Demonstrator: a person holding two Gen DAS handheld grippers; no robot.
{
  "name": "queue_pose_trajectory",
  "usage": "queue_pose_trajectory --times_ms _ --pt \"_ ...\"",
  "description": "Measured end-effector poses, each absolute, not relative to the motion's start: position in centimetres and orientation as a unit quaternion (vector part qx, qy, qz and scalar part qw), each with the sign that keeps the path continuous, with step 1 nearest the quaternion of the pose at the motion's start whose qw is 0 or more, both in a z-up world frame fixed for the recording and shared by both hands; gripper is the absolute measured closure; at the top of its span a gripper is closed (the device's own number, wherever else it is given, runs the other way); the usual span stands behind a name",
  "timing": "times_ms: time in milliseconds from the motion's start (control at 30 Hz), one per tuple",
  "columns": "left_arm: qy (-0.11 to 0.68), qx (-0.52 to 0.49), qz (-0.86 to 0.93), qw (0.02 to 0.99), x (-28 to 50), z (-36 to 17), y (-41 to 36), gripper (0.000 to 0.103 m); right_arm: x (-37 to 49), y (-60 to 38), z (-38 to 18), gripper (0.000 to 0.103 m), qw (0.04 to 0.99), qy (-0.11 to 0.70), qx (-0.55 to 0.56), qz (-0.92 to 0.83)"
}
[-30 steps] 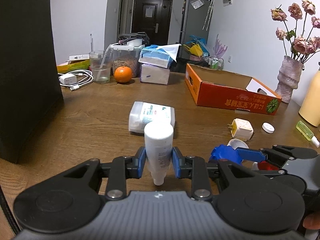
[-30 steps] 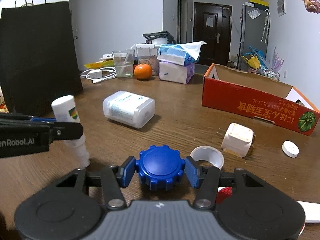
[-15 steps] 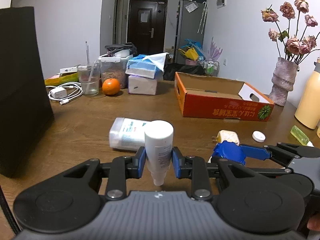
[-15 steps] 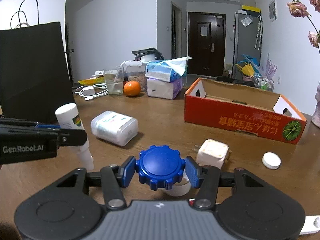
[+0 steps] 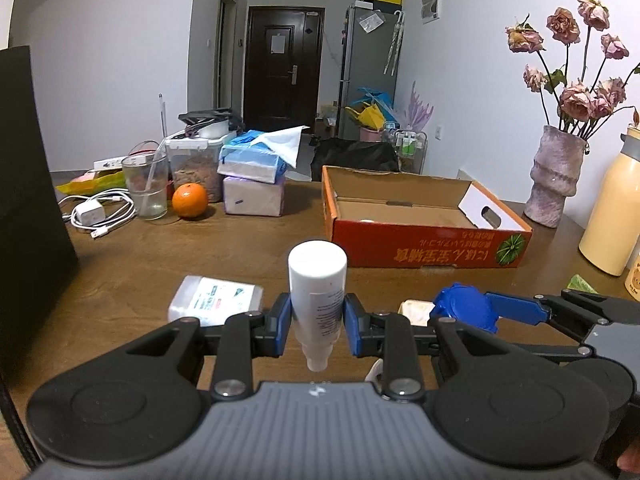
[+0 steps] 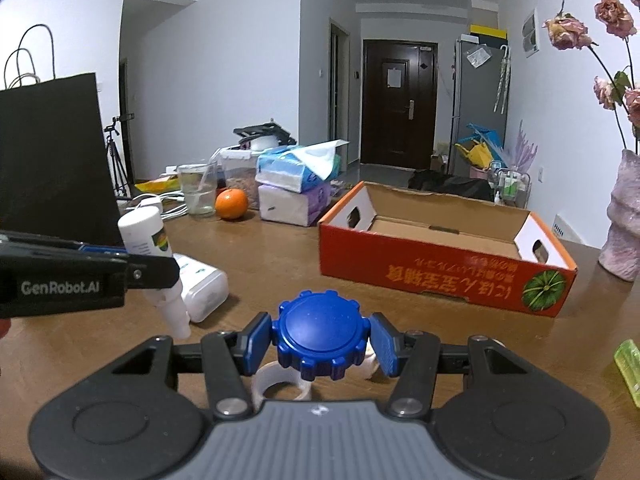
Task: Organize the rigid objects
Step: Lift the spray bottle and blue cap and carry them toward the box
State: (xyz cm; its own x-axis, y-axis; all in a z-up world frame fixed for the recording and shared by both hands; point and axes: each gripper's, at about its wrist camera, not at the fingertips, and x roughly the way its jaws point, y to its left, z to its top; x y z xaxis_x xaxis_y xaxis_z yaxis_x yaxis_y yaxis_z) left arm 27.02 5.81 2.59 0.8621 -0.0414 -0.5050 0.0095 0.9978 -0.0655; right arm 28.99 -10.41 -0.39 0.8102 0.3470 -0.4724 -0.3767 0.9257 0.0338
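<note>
My left gripper [image 5: 317, 322] is shut on a white tube [image 5: 317, 292], held upright above the wooden table [image 5: 160, 264]; the tube also shows in the right wrist view [image 6: 150, 248]. My right gripper [image 6: 320, 340] is shut on a blue ridged cap [image 6: 322, 334], also seen in the left wrist view [image 5: 466, 306]. Both are lifted, side by side. An open orange cardboard box [image 5: 424, 216] [image 6: 440, 256] lies ahead on the table. A clear plastic case [image 5: 214, 300] [image 6: 200, 284] lies on the table below the tube.
A black paper bag [image 6: 52, 160] stands at the left. An orange [image 5: 190, 200], a glass, tissue packs [image 5: 256, 176] and a charger cable sit at the back. A vase [image 5: 554, 176] and a yellow flask [image 5: 612, 216] stand right. A tape ring [image 6: 280, 384] lies under my right gripper.
Both grippers have risen with their objects and moved forward toward the orange box; the table items now sit lower and partly hidden behind the grippers.
</note>
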Motion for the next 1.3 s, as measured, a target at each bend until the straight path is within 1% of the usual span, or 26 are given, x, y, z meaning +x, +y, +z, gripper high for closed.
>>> queue_pose_trajectory --times_ms 567,1300 --pt "0.248 -0.035 -0.028 0.968 32.6 4.9 1.7 0.074 33.3 -14.6 1.3 0.05 0.962 0.222 -0.014 0.16" --pt "0.248 -0.058 -0.034 0.966 40.9 4.9 -1.5 0.074 40.6 -18.2 2.5 0.05 0.969 0.208 -0.018 0.13"
